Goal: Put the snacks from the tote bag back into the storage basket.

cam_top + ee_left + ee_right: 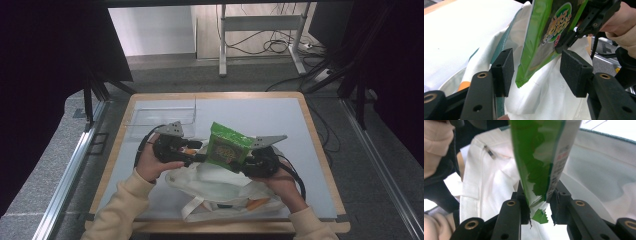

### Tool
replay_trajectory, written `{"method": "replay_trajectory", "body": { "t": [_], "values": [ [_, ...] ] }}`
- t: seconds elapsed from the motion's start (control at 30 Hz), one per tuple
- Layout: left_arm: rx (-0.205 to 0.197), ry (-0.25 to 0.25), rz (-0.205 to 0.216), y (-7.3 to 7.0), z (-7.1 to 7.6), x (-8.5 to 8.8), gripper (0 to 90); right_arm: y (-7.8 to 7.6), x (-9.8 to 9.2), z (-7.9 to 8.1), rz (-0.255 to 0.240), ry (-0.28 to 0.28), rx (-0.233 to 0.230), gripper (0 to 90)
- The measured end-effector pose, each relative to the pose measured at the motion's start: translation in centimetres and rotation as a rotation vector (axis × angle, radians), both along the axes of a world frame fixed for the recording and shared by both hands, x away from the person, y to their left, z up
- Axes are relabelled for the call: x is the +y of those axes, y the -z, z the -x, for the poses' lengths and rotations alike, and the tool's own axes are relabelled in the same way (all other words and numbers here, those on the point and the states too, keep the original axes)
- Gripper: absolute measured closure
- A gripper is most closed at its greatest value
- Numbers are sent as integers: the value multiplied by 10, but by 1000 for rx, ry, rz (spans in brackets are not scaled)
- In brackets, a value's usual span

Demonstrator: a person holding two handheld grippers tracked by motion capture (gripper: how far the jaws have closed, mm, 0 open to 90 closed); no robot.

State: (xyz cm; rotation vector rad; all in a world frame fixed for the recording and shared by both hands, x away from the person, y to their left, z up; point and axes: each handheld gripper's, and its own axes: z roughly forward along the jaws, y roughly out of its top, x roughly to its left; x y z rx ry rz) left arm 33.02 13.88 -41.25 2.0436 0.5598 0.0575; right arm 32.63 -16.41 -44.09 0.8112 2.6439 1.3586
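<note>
Two grippers meet mid-frame: my right gripper (537, 207) clenches the green snack pouch (227, 146) above the white tote bag (220, 192); left gripper (536, 72) fingers stand released. Next, lower it inside.

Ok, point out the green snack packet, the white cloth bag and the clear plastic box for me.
green snack packet (226, 146), high view, middle of its printed front.
white cloth bag (220, 185), high view, its crumpled body below the packet.
clear plastic box (162, 116), high view, its see-through side wall.
</note>
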Motion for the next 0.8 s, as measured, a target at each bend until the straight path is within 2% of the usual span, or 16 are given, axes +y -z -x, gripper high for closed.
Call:
{"method": "replay_trajectory", "body": {
  "t": [0.17,0.37,0.47,0.67,0.8],
  "values": [
    [-12,-3,6,-4,0,3,437,0,1,-2,62,6,-23,717],
    [-27,10,11,-15,0,6,426,-5,-1,-6,95,-25,-42,717],
    [-39,14,-25,-22,-3,5,423,-8,-4,-7,106,-45,-41,717],
    [-52,45,-65,-40,-7,-4,425,-12,-7,-11,119,-76,-45,718],
    [-47,80,-69,-47,-11,-9,426,-11,-2,-12,140,-113,-39,719]
  ]
}}
